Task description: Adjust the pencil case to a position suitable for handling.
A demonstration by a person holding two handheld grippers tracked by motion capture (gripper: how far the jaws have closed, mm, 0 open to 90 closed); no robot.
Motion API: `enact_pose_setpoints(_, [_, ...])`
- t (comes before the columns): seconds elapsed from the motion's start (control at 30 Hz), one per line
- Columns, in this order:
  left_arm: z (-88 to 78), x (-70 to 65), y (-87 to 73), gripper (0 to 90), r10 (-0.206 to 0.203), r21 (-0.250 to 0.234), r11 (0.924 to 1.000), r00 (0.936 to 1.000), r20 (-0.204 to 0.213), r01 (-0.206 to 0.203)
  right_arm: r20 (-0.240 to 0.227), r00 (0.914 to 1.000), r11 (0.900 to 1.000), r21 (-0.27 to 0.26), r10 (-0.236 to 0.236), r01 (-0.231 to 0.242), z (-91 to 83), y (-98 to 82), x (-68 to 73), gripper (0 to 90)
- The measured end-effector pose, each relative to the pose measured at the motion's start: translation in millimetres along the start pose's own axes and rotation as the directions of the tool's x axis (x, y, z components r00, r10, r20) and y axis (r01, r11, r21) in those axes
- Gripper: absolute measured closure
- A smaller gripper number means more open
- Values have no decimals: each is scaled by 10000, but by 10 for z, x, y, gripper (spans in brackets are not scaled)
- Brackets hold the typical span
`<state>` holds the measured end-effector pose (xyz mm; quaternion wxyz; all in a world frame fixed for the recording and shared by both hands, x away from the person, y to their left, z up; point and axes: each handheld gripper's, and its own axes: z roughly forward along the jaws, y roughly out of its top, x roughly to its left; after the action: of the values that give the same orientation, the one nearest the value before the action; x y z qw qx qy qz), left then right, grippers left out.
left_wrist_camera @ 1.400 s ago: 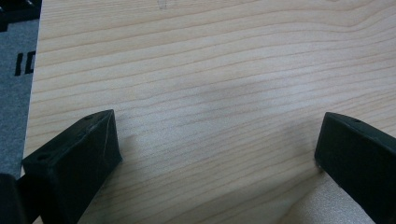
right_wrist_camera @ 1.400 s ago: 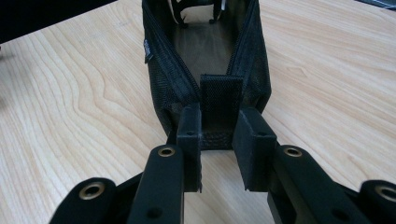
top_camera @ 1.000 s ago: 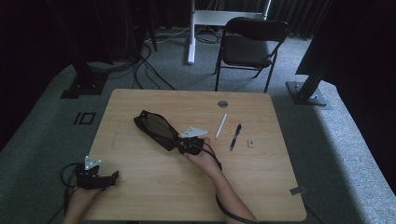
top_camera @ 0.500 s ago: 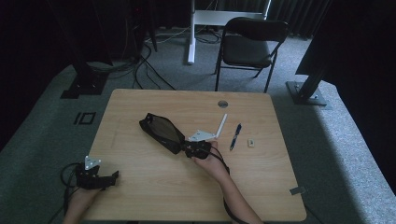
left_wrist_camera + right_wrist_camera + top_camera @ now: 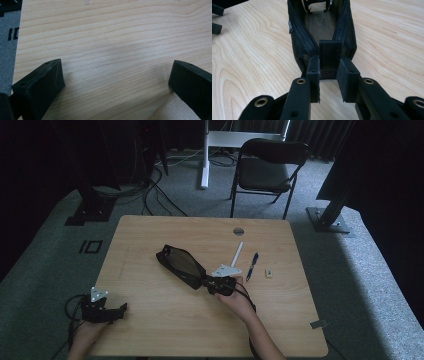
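Note:
A black zip pouch [image 5: 180, 264] lies open on the wooden table [image 5: 150, 330], its mouth facing up. My right gripper [image 5: 206, 282] is at the pouch's near-right end. In the right gripper view the pouch [image 5: 299, 42] stretches away from the right gripper [image 5: 329, 67], whose jaws are shut on the fabric tab [image 5: 330, 51] at the pouch's end. My left gripper [image 5: 121, 309] rests at the table's front left corner. In its own view the left gripper [image 5: 116, 72] is open wide over bare wood.
To the right of the pouch lie a white stick [image 5: 237, 252], a blue pen [image 5: 252, 266] and a small pale block [image 5: 269, 273]. A round cable hole [image 5: 238, 231] sits near the far edge. A black chair [image 5: 267, 167] stands behind the table.
My right gripper has pulled the pouch by its tab to the right and slightly toward the person. The left gripper has stayed put.

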<state>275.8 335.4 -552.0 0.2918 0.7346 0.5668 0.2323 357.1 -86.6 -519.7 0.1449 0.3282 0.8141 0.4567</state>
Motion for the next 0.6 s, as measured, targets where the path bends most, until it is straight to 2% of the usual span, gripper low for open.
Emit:
enact_pose_setpoints(0.33, [0, 0, 0, 1, 3, 1, 10000, 10000, 1, -3, -63, 9999, 9999, -37, 148, -148, -220, -153, -27, 729])
enact_pose_setpoints(0.6, [0, 0, 0, 1, 3, 2, 10000, 10000, 0, -3, 61, 9998, 9998, -66, 190, -189, -362, -244, -56, 729])
